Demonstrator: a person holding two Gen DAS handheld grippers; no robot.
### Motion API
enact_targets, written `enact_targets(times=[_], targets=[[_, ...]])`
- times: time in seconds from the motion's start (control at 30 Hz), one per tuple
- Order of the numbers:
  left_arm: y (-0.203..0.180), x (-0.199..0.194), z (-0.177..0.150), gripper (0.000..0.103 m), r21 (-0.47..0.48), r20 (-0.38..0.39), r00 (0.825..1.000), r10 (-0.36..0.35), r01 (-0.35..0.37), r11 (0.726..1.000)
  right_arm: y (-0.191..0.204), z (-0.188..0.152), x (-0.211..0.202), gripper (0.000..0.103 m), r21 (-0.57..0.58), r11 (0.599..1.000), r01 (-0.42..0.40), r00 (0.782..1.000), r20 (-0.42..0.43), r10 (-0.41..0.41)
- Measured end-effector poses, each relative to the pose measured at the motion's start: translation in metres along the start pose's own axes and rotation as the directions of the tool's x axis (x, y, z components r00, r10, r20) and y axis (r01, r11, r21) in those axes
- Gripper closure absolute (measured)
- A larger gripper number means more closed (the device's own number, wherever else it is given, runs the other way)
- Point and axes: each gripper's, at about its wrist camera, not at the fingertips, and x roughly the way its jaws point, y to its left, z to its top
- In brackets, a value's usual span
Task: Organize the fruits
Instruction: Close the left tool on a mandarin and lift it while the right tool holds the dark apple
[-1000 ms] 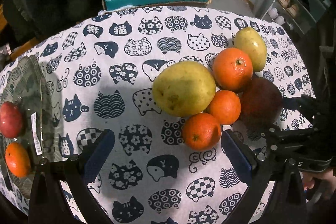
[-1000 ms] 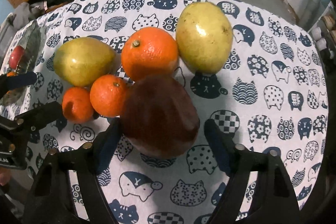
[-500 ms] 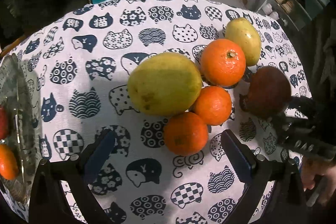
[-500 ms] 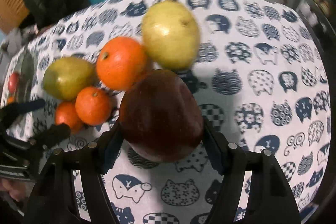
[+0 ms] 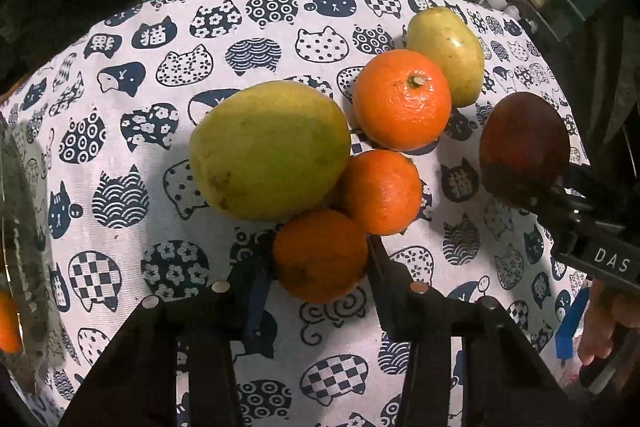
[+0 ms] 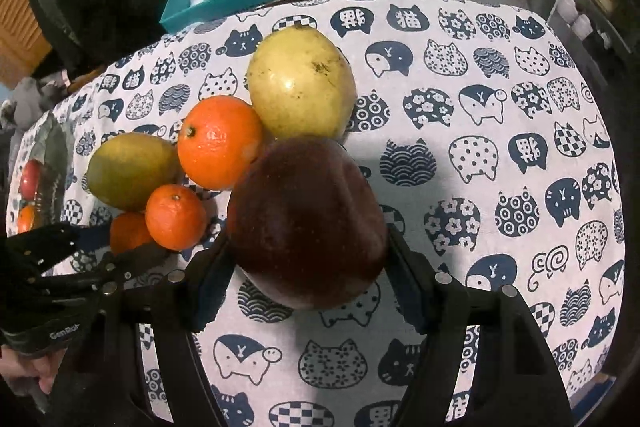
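Left gripper clamped on the nearest small orange, jaws drawn in tight against both sides, fruit resting on the cat-print tablecloth. Right gripper closed around a dark red apple, jaws partway in, pads pressing both flanks. Behind: a second small orange, a large orange, a green mango and a yellow-green pear, bunched together. Glass plate at far left holding a red fruit and an orange one.
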Motion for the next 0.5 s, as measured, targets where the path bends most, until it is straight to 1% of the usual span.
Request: enact_targets(times=[0.1, 0.23, 0.33, 0.5], targets=[[-0.005, -0.002, -0.002, 0.058, 0.024, 0.010, 1.000, 0.024, -0.024, 0.999, 0.003, 0.000, -0.003, 0.032, -0.002, 1.000, 0.001, 1.000, 0.015, -0.001], [-0.005, -0.011, -0.005, 0.058, 0.025, 0.024, 0.999, 0.021, -0.021, 0.999, 0.005, 0.000, -0.014, 0.032, -0.004, 1.000, -0.002, 0.999, 0.042, 0.002], [-0.003, -0.023, -0.006, 0.058, 0.028, 0.047, 0.999, 0.018, -0.019, 0.999, 0.008, 0.002, -0.020, 0.032, -0.006, 1.000, 0.002, 0.998, 0.060, -0.001], [0.002, -0.052, -0.007, 0.058, 0.015, 0.108, 0.994, 0.014, -0.015, 1.000, 0.016, 0.004, -0.039, 0.032, -0.013, 1.000, 0.011, 0.995, 0.102, -0.010]])
